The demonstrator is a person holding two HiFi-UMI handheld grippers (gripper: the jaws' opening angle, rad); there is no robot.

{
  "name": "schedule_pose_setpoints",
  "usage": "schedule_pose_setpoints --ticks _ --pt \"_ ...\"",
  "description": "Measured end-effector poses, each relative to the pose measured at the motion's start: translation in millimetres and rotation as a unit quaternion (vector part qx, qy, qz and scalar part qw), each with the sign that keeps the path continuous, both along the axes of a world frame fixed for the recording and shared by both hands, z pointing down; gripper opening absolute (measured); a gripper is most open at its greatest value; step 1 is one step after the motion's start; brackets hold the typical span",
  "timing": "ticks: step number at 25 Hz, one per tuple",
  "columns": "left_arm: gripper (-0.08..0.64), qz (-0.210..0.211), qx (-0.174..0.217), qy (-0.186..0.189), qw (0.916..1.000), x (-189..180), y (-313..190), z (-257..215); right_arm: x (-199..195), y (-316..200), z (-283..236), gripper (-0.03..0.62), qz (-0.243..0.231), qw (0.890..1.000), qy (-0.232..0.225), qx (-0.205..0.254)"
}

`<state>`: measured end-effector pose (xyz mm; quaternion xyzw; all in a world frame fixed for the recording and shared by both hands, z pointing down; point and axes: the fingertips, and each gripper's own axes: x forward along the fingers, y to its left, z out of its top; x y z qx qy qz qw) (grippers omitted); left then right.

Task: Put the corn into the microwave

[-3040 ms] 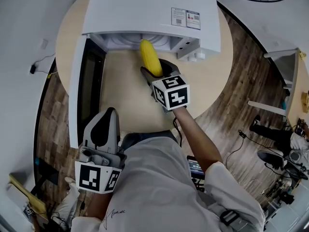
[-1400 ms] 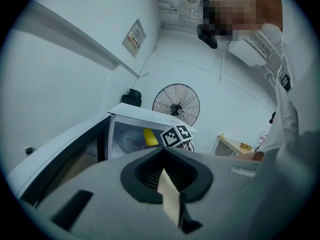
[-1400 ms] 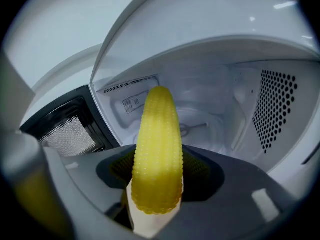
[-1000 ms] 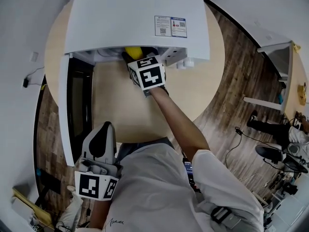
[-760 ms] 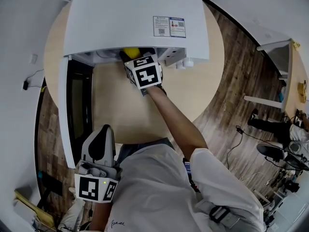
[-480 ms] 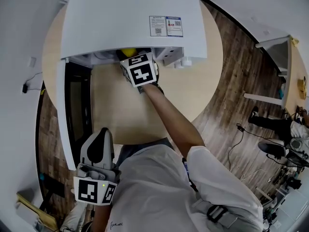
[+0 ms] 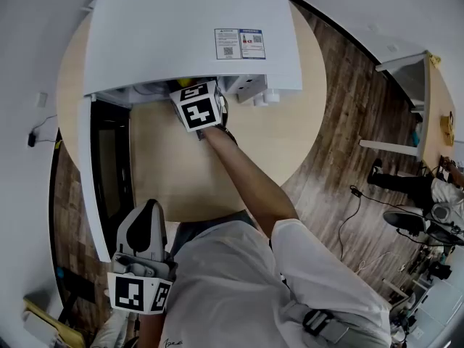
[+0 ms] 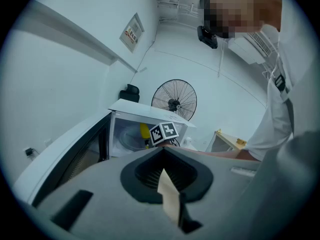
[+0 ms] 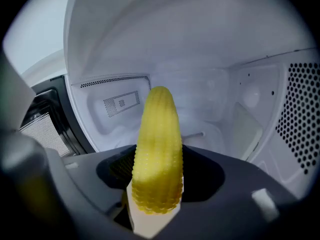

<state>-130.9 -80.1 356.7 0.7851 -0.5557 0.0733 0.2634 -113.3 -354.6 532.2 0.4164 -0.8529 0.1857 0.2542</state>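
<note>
The yellow corn [image 9: 156,156] stands out lengthwise from my right gripper [image 9: 154,211], which is shut on its lower end. Corn and jaws are inside the white microwave [image 7: 181,35]: the cavity's back wall and perforated side wall surround the cob. In the head view only the right gripper's marker cube [image 7: 197,107] shows at the opening; the corn is hidden under the microwave's top. The left gripper view shows the corn [image 8: 144,132] as a yellow sliver inside the cavity. My left gripper [image 7: 148,216] hangs low by my body, shut and empty.
The microwave door [image 7: 101,172] stands swung open to the left. The microwave sits on a round wooden table [image 7: 290,133]. A floor fan [image 8: 174,100] stands behind it. A shelf unit [image 7: 406,85] and another person [image 7: 435,201] are off to the right.
My right gripper has carried the corn from in front of the opening forward into the cavity; the cob no longer shows in the head view. The left gripper has stayed put.
</note>
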Motion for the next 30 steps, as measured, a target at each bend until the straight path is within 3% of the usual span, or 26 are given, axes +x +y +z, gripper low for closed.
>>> schedule_pose_setpoints --ticks 30 --pt "-0.011 0.013 -0.014 0.001 0.9998 19 1 6 -3 -26 19 0.265 0.019 1.000 0.023 0.008"
